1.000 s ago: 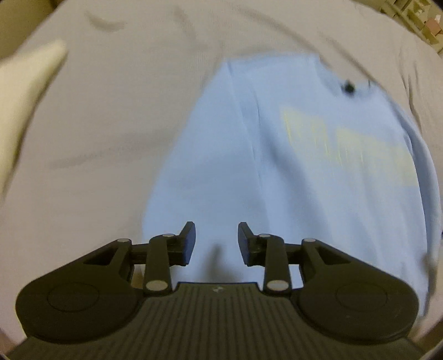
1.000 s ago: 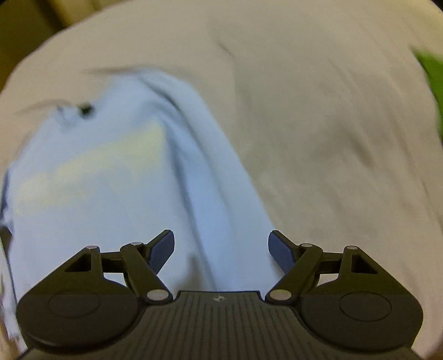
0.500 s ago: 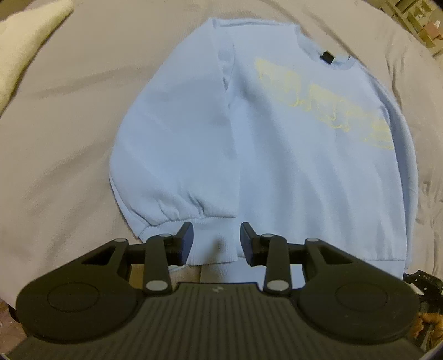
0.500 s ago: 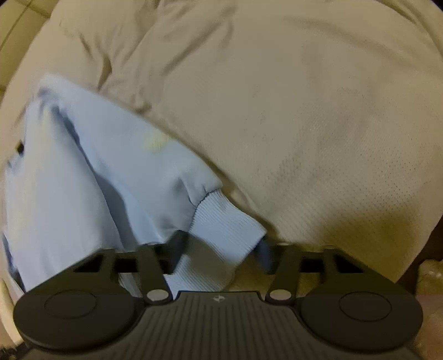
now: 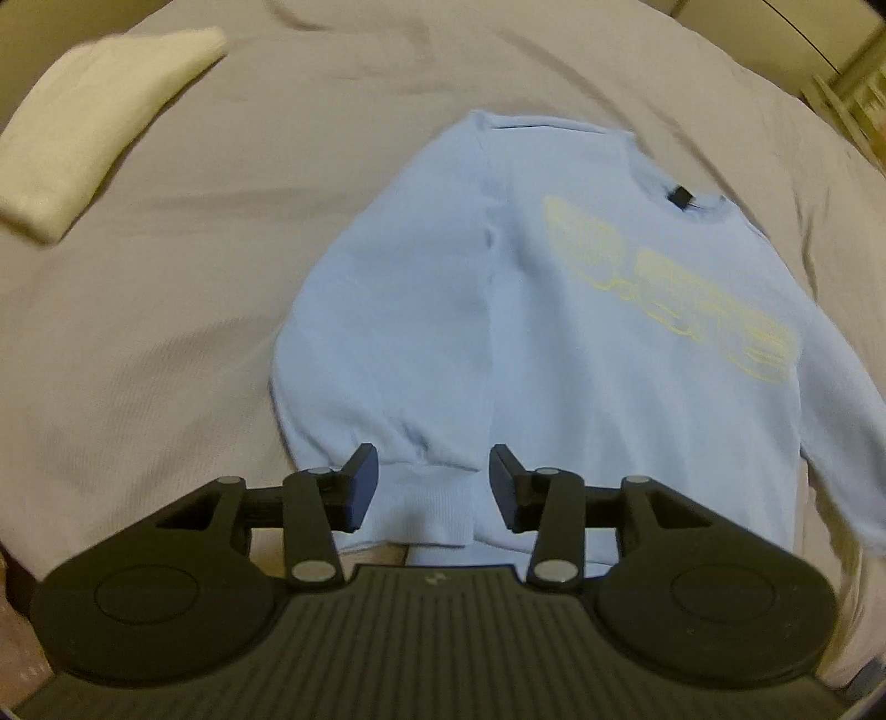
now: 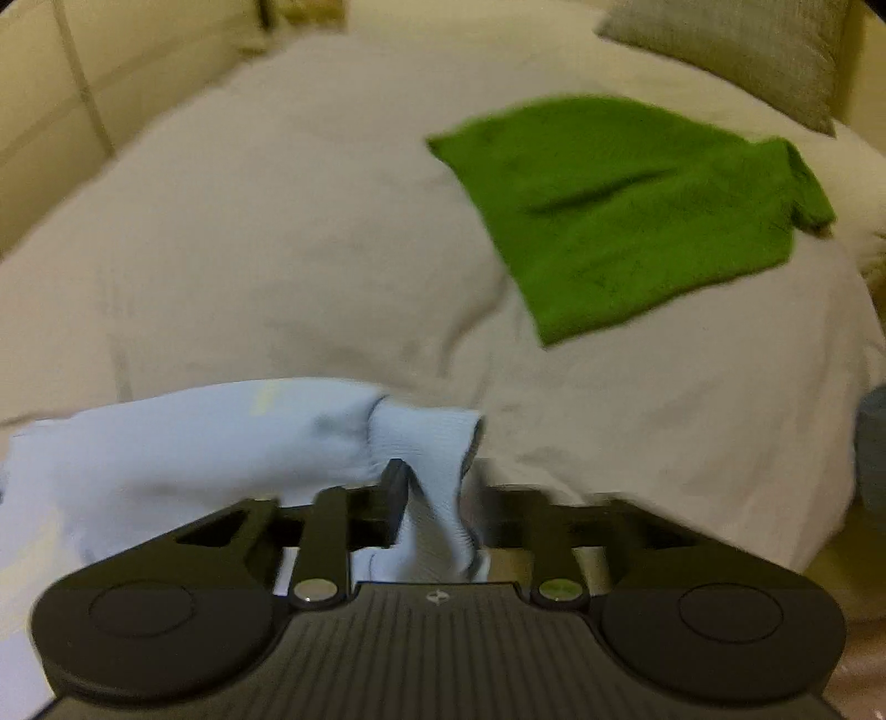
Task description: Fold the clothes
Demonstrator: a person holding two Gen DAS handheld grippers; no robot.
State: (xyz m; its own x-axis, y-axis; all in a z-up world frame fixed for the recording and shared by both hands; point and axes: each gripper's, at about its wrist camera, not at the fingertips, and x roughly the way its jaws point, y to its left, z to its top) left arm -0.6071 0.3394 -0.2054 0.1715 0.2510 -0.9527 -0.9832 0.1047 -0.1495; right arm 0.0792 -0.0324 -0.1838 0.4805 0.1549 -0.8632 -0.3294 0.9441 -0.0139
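Lying face up on the pale bedspread, the light-blue sweatshirt has its collar away from the camera and one sleeve already folded down along the body, which suggests the sleeve-folding step is in hand. Starting at the left, a folded cream garment sits well apart from the sweatshirt. The left gripper hangs over that sleeve's ribbed cuff with its jaws apart and just widened; the cuff lies below the gap, and no pad seems to press it. Further right, the right gripper has the other cuff between its jaws, which have just been opening; motion blur smears the right-hand finger, so whether the cloth is pinched or merely draped there I cannot tell. A green garment lies beyond, near a grey pillow. The next move probably calls for carrying this second sleeve across the chest and laying it flat
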